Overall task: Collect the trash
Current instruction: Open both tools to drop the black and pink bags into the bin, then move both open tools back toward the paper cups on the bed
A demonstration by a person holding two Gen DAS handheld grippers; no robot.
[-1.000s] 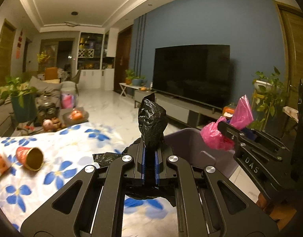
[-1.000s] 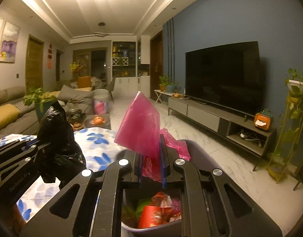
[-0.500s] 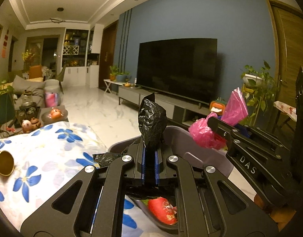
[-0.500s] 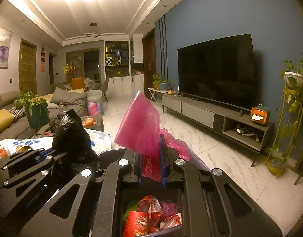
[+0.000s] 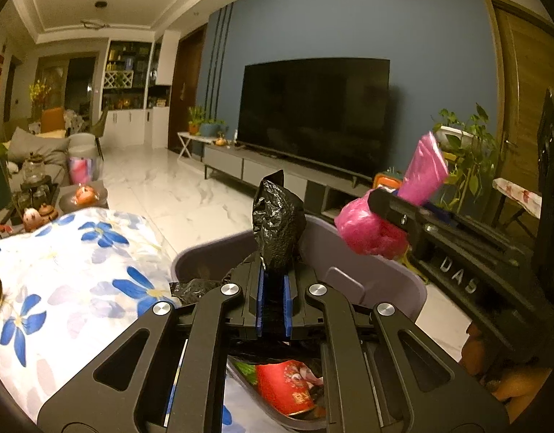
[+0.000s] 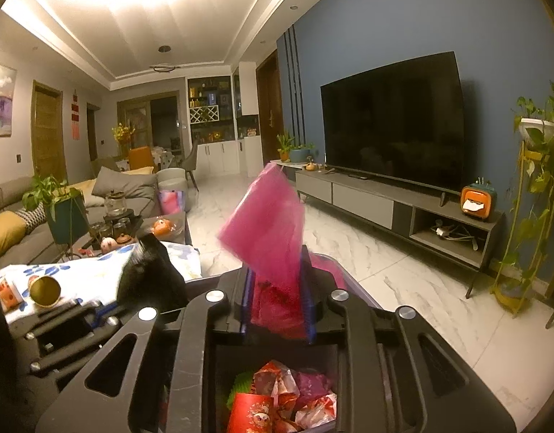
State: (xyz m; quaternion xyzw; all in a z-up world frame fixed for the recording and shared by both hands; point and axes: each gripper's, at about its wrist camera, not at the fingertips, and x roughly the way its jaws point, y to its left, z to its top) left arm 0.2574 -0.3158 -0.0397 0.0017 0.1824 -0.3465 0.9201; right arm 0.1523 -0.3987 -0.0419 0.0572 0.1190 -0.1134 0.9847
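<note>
**Trash bags held over the bin**

Trash in this scene was mostly two crumpled plastic bags, one in each tool. The left tongs (image 5: pixel 273 301) were clamped on a black bag (image 5: pixel 278 232), whose bunched top stood upright above the blue pads. The right tongs (image 6: pixel 277 310) were closed on a pink bag (image 6: pixel 268 216), with one flat corner sticking up and the rest wadded between and behind the pads. Both bags hung over a grey bin (image 5: pixel 353 258), which sat just beside a bench covered by a white cloth with blue flowers (image 5: pixel 71 263). Inside the bin lay red printed wrappers (image 6: pixel 277 400) and other scraps. A gold-rimmed paper cup (image 6: pixel 44 290) lay on its side on the cloth, apart from the bin, and it looked like trash not yet collected.

Both bags appeared very light, thin and soft. They would likely crush to nothing under the pads and could slide out if pinched by a single loose layer, so the bunched middle, where several folds stack up, seemed the safest place to grip. Film this thin could also cling to the pads on release or drift sideways while falling. The cup looked light and stiffer, though easy to dent, and its rim or side wall seemed the natural hold.
</note>
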